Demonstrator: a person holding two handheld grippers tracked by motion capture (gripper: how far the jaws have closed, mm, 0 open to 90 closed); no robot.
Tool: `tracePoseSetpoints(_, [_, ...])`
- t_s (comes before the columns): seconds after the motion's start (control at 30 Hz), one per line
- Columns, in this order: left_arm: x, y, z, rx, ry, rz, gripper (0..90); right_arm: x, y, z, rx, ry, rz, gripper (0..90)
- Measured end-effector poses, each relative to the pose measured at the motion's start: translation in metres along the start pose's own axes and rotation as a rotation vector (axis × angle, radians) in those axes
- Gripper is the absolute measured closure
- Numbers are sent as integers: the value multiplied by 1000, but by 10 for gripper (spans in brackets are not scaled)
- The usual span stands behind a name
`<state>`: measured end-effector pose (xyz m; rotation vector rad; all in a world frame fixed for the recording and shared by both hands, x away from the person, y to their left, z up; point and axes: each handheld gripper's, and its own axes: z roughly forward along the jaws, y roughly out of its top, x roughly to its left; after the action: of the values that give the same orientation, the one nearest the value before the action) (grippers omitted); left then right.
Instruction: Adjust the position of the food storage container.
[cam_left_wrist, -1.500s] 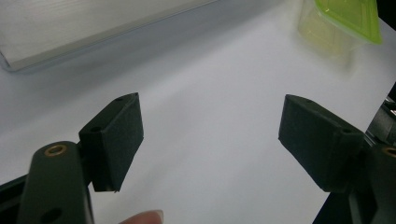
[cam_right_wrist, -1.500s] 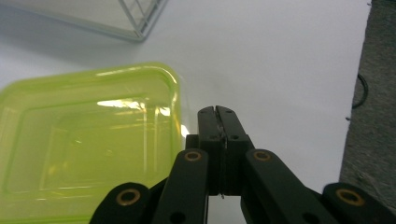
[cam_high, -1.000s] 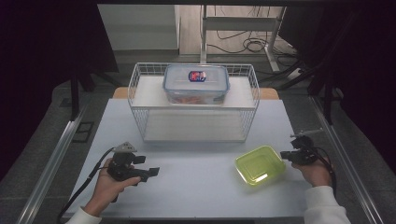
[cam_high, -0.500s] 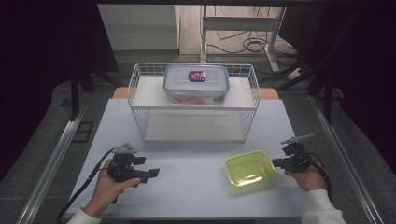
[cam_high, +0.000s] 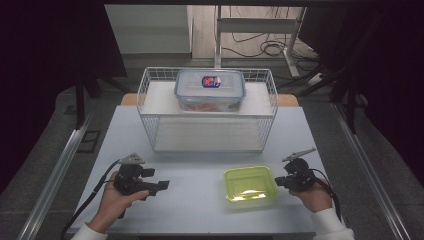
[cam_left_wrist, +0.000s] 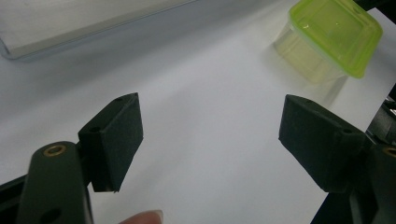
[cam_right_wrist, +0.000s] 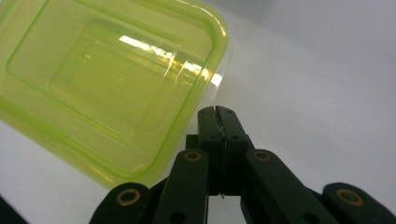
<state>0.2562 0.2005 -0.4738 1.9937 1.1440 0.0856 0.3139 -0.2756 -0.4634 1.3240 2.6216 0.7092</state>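
On the white tabletop (cam_high: 200, 200), the closed right tongs (cam_right_wrist: 218, 110) are touching the green container (cam_high: 250, 185); left tongs (cam_left_wrist: 210, 140) are gaping wide, well apart.

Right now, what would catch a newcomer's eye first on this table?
The lime-green container at the table's near right, with the shut right gripper against its side. Behind it, a white wire basket holds a clear blue-rimmed box. The left gripper waits open at the near left.
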Motion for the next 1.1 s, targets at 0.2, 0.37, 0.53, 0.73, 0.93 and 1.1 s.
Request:
tracePoseSetpoints(0.2, [0, 0, 2, 6, -1, -4, 218, 24, 10, 10, -3, 54, -52, 892])
tracePoseSetpoints(0.37, [-1, 0, 2, 7, 0, -3, 218, 40, 15, 15, -5, 87, -82, 892])
tracePoseSetpoints(0.53, [-1, 0, 3, 9, -1, 0, 218, 59, 21, 21, -14, 119, -127, 892])
tracePoseSetpoints(0.73, [-1, -1, 4, 13, -1, -1, 218, 72, 26, 29, -38, 127, -150, 892])
tracePoseSetpoints(0.93, [-1, -1, 6, 19, -3, 1, 218, 76, 29, 33, -65, 132, -150, 891])
tracePoseSetpoints(1.1, [-2, -1, 5, 15, -1, 1, 218, 74, 28, 31, -71, 122, -144, 892])
